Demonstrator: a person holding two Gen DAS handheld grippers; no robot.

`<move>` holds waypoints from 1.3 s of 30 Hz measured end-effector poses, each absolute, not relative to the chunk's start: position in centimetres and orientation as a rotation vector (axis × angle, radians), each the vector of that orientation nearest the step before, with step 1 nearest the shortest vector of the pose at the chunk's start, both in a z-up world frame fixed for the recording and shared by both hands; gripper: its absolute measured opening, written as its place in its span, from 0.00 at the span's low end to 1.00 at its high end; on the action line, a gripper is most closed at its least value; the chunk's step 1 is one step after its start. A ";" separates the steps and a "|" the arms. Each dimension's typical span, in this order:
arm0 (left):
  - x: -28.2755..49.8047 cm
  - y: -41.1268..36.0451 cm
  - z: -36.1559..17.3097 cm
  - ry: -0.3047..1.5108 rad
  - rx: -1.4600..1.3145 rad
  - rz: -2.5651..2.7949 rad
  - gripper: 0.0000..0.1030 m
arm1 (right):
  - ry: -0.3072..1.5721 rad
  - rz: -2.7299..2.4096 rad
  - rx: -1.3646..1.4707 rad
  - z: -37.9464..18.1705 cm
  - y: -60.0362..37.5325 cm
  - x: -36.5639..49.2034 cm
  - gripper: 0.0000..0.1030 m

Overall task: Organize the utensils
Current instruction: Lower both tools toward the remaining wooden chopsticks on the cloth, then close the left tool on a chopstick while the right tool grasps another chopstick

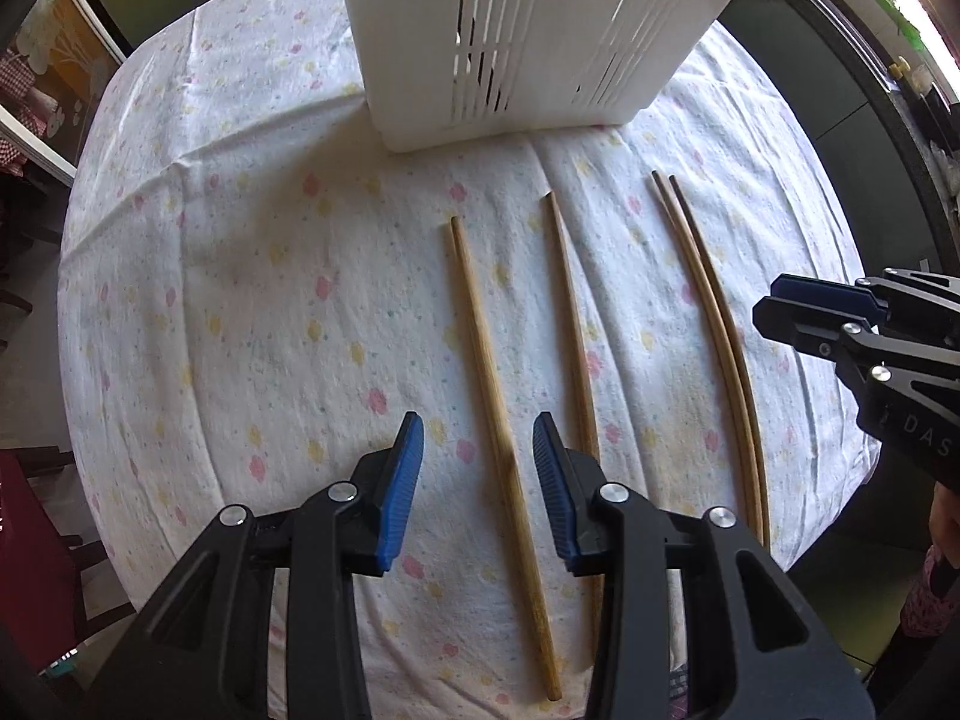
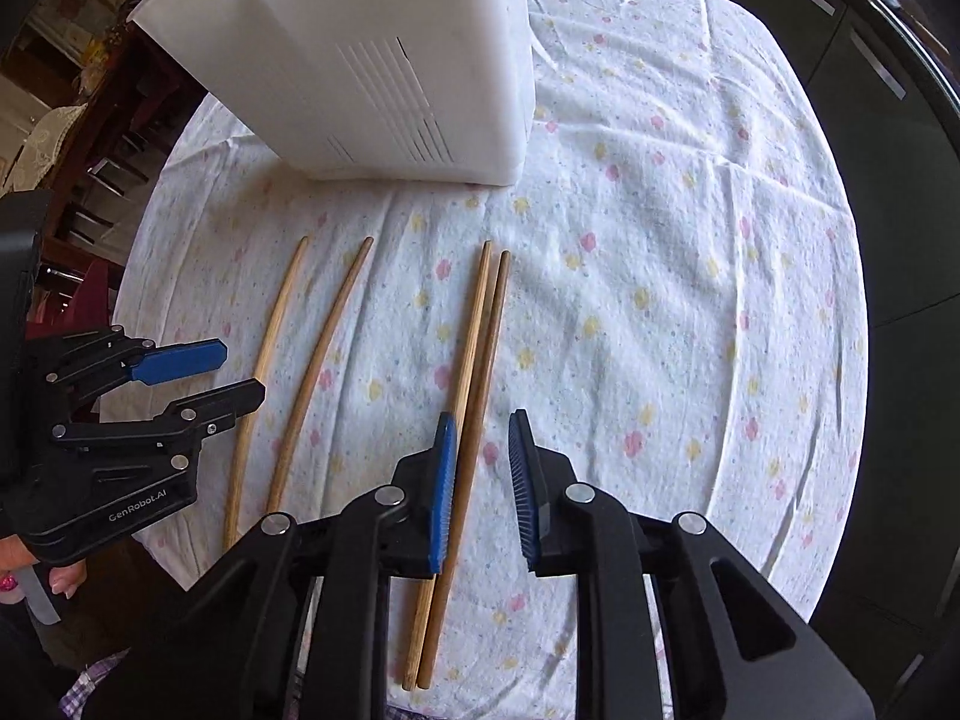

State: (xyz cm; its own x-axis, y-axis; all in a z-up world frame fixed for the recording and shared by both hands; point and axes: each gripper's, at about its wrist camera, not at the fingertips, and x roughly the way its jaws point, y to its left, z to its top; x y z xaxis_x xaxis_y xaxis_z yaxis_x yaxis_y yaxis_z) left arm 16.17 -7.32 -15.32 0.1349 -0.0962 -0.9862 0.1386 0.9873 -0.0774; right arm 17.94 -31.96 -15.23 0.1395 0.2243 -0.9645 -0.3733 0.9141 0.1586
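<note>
Wooden chopstick (image 1: 498,372) lay between left gripper (image 1: 478,441) jaws, held apart, unclamped | right gripper (image 2: 482,444) likewise apart over paired chopsticks (image 2: 474,372) | risk: both sticks pinched, one rolled off tablecloth (image 2: 660,300).

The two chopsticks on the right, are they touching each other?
Touching. In the right wrist view the lighter chopstick and the darker chopstick lie side by side, apart at the far tips but pressed together lower down.
</note>
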 end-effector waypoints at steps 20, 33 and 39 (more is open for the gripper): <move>16.9 -8.6 -15.6 1.437 0.104 -0.171 0.10 | 1.432 0.439 -0.167 -17.2 -27.7 19.5 0.14; 16.7 -7.9 -15.2 1.413 0.072 -0.198 0.07 | 1.419 0.422 -0.110 -17.0 -27.9 19.9 0.07; 15.7 -7.5 -12.2 1.350 0.070 -0.224 0.07 | 1.329 0.483 -0.040 -13.3 -30.1 18.0 0.07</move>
